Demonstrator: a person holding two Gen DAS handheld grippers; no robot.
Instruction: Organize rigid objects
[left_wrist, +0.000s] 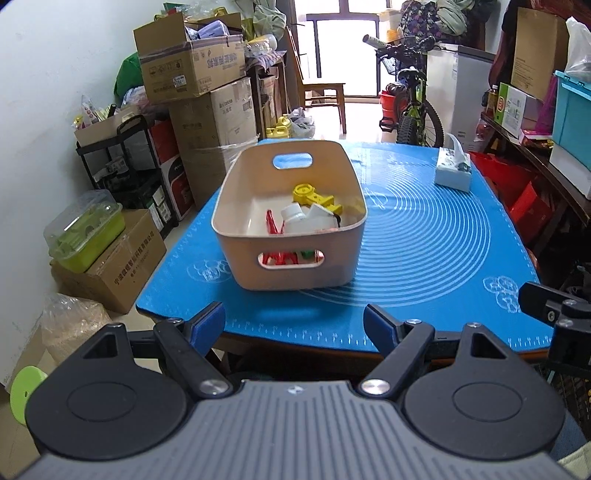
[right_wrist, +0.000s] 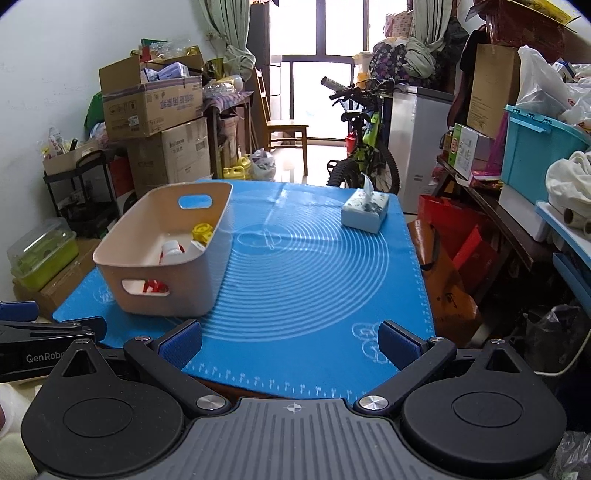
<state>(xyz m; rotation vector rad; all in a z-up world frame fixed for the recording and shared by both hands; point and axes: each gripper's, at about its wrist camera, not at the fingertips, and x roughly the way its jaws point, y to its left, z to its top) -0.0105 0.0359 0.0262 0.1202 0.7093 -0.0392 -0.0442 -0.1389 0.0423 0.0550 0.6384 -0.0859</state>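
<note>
A beige bin (left_wrist: 332, 273) stands on the blue mat (left_wrist: 424, 240); it also shows in the right wrist view (right_wrist: 184, 291). Inside lie a yellow toy (left_wrist: 312, 195), a white bottle (left_wrist: 295, 216) and a red piece (left_wrist: 273, 223). The yellow toy (right_wrist: 202, 232) and the white bottle (right_wrist: 171, 253) show in the right wrist view too. My left gripper (left_wrist: 294, 326) is open and empty, held back at the table's near edge in front of the bin. My right gripper (right_wrist: 290, 341) is open and empty, over the near edge, right of the bin.
A tissue box (left_wrist: 453, 171) sits at the mat's far right, also seen in the right wrist view (right_wrist: 365, 210). Stacked cardboard boxes (left_wrist: 199, 96) stand left of the table, a bicycle (left_wrist: 410, 99) behind it, and shelves with a teal crate (right_wrist: 535, 155) to the right.
</note>
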